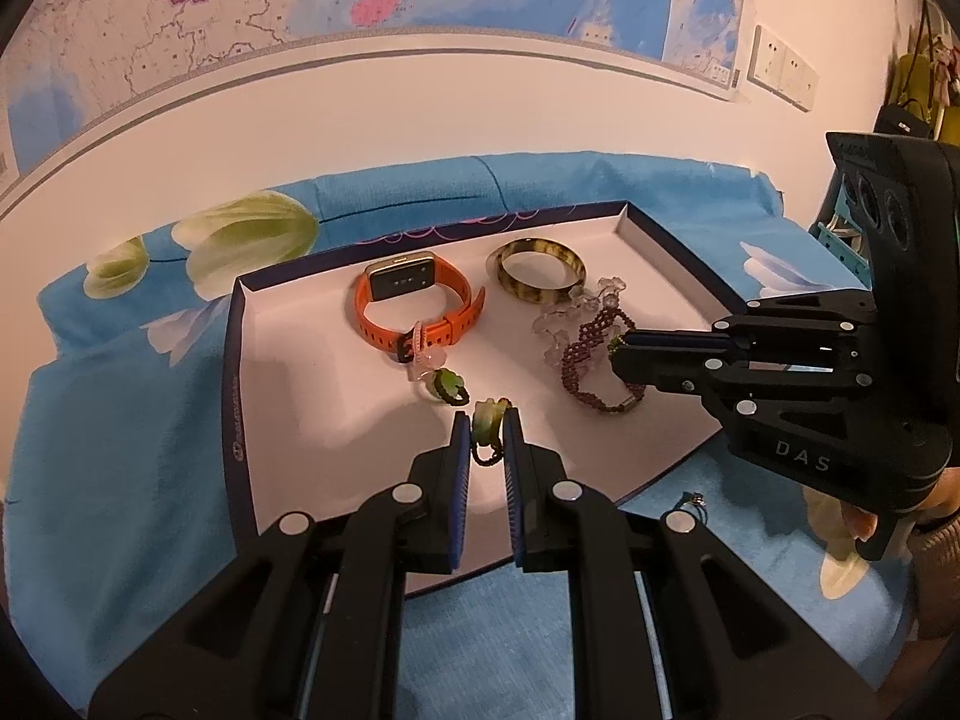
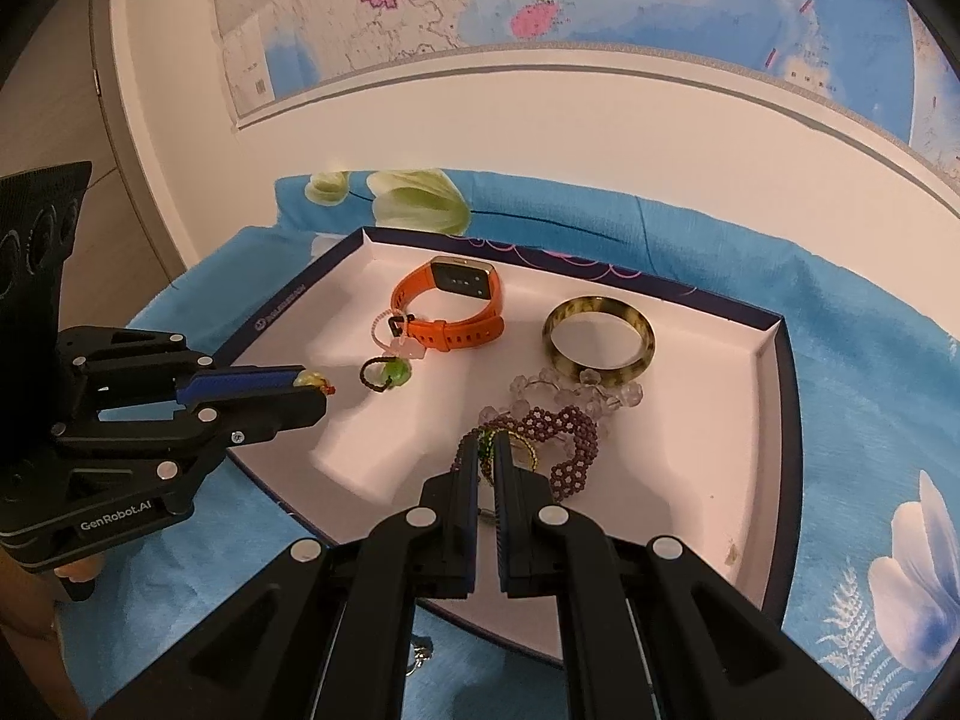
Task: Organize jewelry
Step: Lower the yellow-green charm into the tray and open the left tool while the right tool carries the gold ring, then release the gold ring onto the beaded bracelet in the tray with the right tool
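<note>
Near: left hand-held gripper [image 1: 486,429] pinching small green jade pendant on dark cord [image 1: 487,420] just above white shallow box tray [image 1: 288,396]. Right hand-held gripper [image 2: 487,450] nearly closed on small gold-and-green ring [image 2: 516,447], touching maroon beaded bracelet [image 2: 570,438]. Lift ring slowly w/o snagging beads. Far: orange-strap smartwatch [image 1: 414,300], mottled tortoiseshell bangle [image 1: 537,279].

The left gripper [image 1: 486,429] pointed toward 12 o'clock, its blue-padded jaws nearly closed — pinching a small green piece at the tips. The right gripper [image 2: 487,450] reached in from 3 o'clock in the left wrist view, jaws almost together — clamped on something green.
</note>
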Motion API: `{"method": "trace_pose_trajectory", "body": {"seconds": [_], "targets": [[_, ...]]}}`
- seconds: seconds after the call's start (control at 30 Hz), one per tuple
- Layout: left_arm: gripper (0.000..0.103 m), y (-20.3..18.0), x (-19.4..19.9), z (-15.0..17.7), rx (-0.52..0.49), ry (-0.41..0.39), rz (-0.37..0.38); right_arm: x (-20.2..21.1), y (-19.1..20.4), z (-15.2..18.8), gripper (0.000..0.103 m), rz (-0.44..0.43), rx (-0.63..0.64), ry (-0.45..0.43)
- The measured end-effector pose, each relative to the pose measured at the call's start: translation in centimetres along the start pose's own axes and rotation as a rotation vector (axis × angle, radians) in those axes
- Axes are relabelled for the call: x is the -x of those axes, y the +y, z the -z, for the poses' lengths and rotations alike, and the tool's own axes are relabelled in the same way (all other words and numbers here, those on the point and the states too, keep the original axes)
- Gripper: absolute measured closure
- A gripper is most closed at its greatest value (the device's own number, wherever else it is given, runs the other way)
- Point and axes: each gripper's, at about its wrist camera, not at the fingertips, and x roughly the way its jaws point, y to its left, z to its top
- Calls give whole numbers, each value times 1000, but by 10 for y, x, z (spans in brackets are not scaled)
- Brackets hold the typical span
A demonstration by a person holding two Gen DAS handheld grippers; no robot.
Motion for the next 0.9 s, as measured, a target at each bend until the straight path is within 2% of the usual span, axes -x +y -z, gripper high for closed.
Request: {"method": "trace_pose_trajectory", "body": {"seconds": [0.53, 0.77, 0.9], "targets": [[90, 3, -23, -4, 8, 50, -4, -13, -5, 2, 97, 9, -15, 47], [90, 4, -20, -3, 17, 36, 5, -8, -8, 2, 96, 8, -31, 34], [83, 3, -13, -2, 20, 15, 4, -1, -9, 2, 96, 3, -37, 16]]}}
